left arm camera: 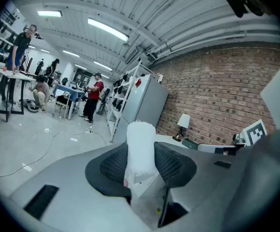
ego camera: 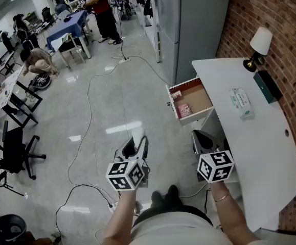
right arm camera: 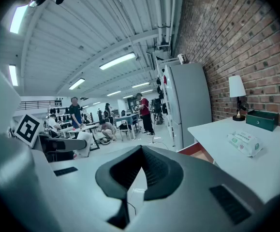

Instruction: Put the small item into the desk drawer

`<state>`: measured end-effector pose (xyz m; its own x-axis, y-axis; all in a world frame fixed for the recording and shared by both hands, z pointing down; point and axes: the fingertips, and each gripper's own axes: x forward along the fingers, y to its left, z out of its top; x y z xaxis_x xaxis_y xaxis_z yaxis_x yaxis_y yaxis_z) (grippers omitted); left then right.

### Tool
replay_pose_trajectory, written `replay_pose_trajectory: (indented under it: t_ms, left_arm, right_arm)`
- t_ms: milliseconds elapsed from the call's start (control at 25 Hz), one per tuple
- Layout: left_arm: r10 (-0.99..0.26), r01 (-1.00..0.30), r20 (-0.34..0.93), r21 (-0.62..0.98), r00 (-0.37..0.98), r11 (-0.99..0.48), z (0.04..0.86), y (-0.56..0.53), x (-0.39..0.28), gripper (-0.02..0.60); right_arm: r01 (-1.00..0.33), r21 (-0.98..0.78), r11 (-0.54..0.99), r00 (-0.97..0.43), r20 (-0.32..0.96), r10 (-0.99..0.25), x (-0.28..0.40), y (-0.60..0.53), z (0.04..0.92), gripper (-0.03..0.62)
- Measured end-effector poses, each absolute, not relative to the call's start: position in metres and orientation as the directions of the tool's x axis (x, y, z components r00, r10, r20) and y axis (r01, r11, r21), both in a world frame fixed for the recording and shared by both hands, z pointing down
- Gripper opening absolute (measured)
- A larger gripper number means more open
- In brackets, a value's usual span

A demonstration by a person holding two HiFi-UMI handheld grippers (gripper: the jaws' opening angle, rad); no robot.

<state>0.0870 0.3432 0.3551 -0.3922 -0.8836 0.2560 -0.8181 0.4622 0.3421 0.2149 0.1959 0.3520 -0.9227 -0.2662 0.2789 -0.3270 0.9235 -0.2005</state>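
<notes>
A small white packet stands upright between the pads of my left gripper, which is shut on it. In the head view the left gripper hovers over the floor, left of and nearer than the desk drawer. The drawer is pulled open from the white desk, with two small pink items on its wooden bottom. My right gripper is just in front of the drawer, beside the desk edge. Its jaws are shut with nothing between them. The drawer's corner shows past them.
On the desk stand a lamp, a dark green box and a tissue pack. A grey cabinet rises behind the drawer. Cables run across the floor; an office chair is at left, people at tables far back.
</notes>
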Motion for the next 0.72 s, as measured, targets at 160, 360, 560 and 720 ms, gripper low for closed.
replay_pose_trajectory:
  t_ms: [160, 360, 560, 720]
  left_arm:
    - [-0.885, -0.822, 0.260, 0.339, -0.385, 0.457, 0.352, 0.329, 0.094, 0.183]
    - [-0.881, -0.820, 0.254, 0.332, -0.398, 0.466, 0.349, 0.315, 0.100, 0.183]
    - [-0.878, -0.816, 0.248, 0.330, -0.409, 0.474, 0.350, 0.305, 0.104, 0.183]
    - [-0.875, -0.814, 0.254, 0.329, -0.411, 0.478, 0.352, 0.294, 0.101, 0.183]
  right_arm:
    - [-0.317, -0.216, 0.923, -0.926, 0.282, -0.252, 0.222, 0.188, 0.353, 0.005]
    - [-0.288, -0.221, 0.932, -0.933, 0.285, -0.221, 0.228, 0.180, 0.355, 0.006]
    - [-0.296, -0.200, 0.934, -0.928, 0.292, -0.232, 0.233, 0.166, 0.356, 0.008]
    - [-0.301, -0.200, 0.932, -0.928, 0.286, -0.239, 0.231, 0.154, 0.355, 0.008]
